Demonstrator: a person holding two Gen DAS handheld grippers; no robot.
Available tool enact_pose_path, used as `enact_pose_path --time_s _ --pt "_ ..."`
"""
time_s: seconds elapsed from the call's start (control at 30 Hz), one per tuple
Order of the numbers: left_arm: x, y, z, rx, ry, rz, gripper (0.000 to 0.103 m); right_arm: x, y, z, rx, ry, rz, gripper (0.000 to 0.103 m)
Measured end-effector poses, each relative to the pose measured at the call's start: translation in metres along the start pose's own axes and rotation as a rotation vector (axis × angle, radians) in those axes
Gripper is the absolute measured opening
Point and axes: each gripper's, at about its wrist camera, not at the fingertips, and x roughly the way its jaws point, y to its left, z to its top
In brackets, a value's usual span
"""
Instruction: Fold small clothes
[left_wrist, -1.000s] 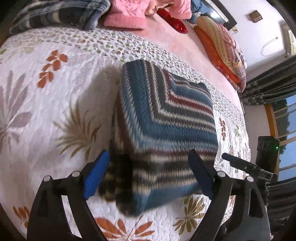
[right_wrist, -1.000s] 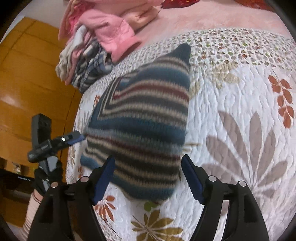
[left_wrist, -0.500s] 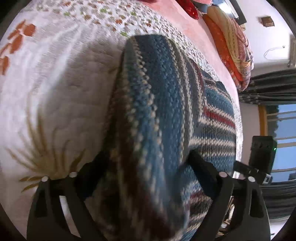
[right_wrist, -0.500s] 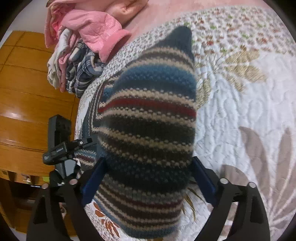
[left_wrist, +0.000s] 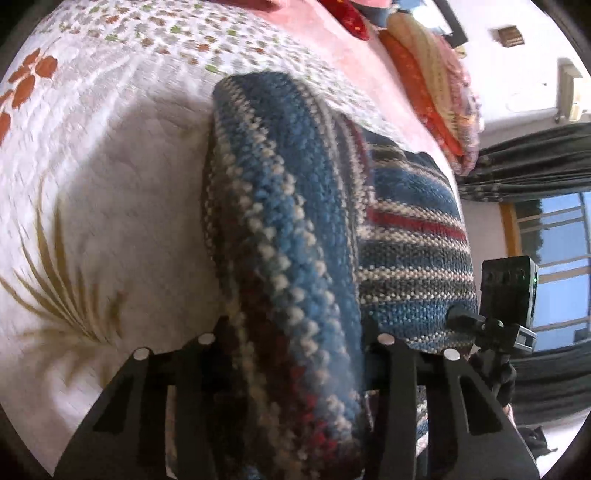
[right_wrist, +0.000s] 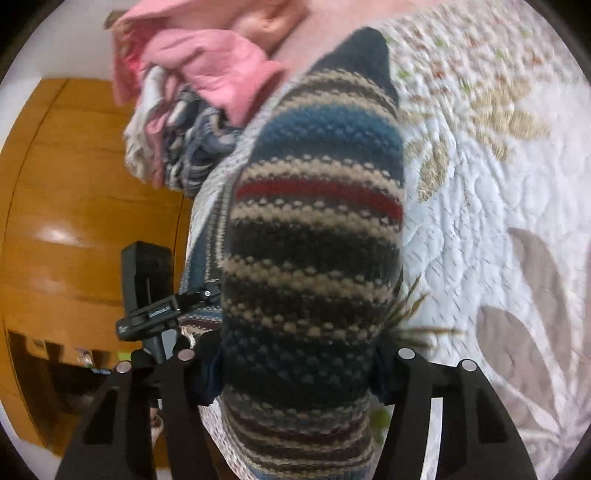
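Note:
A folded knit sweater with blue, cream, red and dark stripes lies on the quilted floral bedspread. My left gripper is shut on one thick edge of it, and the knit bulges up between the two black fingers. At the opposite edge, my right gripper is shut on the same sweater, whose folded layers fill the gap between the fingers. Each wrist view shows the other gripper's black body beside the sweater: the right one and the left one. The fingertip pads are hidden by wool.
A heap of pink and plaid clothes sits at the bed's far side, near a wooden wardrobe. Orange patterned pillows lie by the wall, with a dark curtain and window beyond. Bare quilt spreads around the sweater.
Both grippers moved in from above the bed onto the sweater's opposite edges, and their fingers have closed in on the knit, which now bunches up between them.

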Motion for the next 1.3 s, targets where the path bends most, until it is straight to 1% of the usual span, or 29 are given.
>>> enact_pose_path --time_s 0.03,0.1,0.2,0.27,0.37,0.43,0.5,0.63,0.77,0.9,0.97,1.03,1.07,1.17,1.23,1.27,1.3 --pt "0.001 -0.005 -0.006 0.005 -0.001 -0.018 0.04 -0.009 0.005 -0.004 -0.02 -0.002 0.002 0.06" --pt "-0.001 -0.022 -0.029 0.004 -0.013 -0.084 0.04 -0.032 0.011 -0.015 -0.052 -0.007 0.009 0.06" --pt "-0.005 -0.049 -0.061 0.021 -0.037 -0.147 0.04 -0.071 0.011 -0.039 -0.084 -0.012 0.018 0.06" --pt "-0.007 -0.07 -0.084 0.045 -0.051 -0.174 0.04 -0.092 0.009 -0.057 -0.098 -0.01 0.023 0.06" --pt "-0.005 -0.096 -0.114 0.072 -0.063 -0.192 0.04 -0.122 0.0 -0.088 -0.105 -0.009 0.025 0.06" --pt "0.001 -0.113 -0.135 0.102 -0.064 -0.179 0.04 -0.138 -0.012 -0.109 -0.094 -0.015 0.023 0.06" --pt "0.007 -0.123 -0.148 0.115 -0.057 -0.166 0.04 -0.148 -0.024 -0.128 -0.076 -0.019 0.026 0.06" --pt "0.029 -0.125 -0.17 0.098 -0.016 -0.147 0.04 -0.148 -0.048 -0.156 -0.027 -0.018 0.022 0.06" --pt "0.051 -0.112 -0.185 0.08 0.012 -0.093 0.04 -0.134 -0.074 -0.176 0.03 -0.005 0.001 0.061" --pt "0.058 -0.09 -0.191 0.034 0.009 -0.092 0.043 -0.121 -0.092 -0.187 0.059 -0.012 -0.029 0.062" --pt "0.063 -0.087 -0.191 0.02 0.006 -0.084 0.045 -0.121 -0.096 -0.192 0.06 -0.021 -0.036 0.064" --pt "0.067 -0.084 -0.193 0.019 0.006 -0.06 0.053 -0.117 -0.094 -0.194 0.038 -0.025 -0.071 0.066" --pt "0.07 -0.083 -0.192 0.008 0.004 -0.063 0.054 -0.117 -0.095 -0.196 0.037 -0.028 -0.083 0.068" --pt "0.068 -0.078 -0.19 -0.027 -0.01 -0.086 0.055 -0.116 -0.099 -0.2 0.074 -0.038 -0.071 0.07" --pt "0.062 -0.079 -0.195 -0.044 -0.008 -0.055 0.058 -0.121 -0.093 -0.203 0.074 -0.049 -0.103 0.072" --pt "0.057 -0.086 -0.196 -0.045 -0.013 -0.012 0.059 -0.124 -0.088 -0.204 0.067 -0.052 -0.133 0.075" --pt "0.049 -0.09 -0.197 -0.04 -0.024 0.018 0.059 -0.129 -0.08 -0.205 0.051 -0.063 -0.178 0.075"
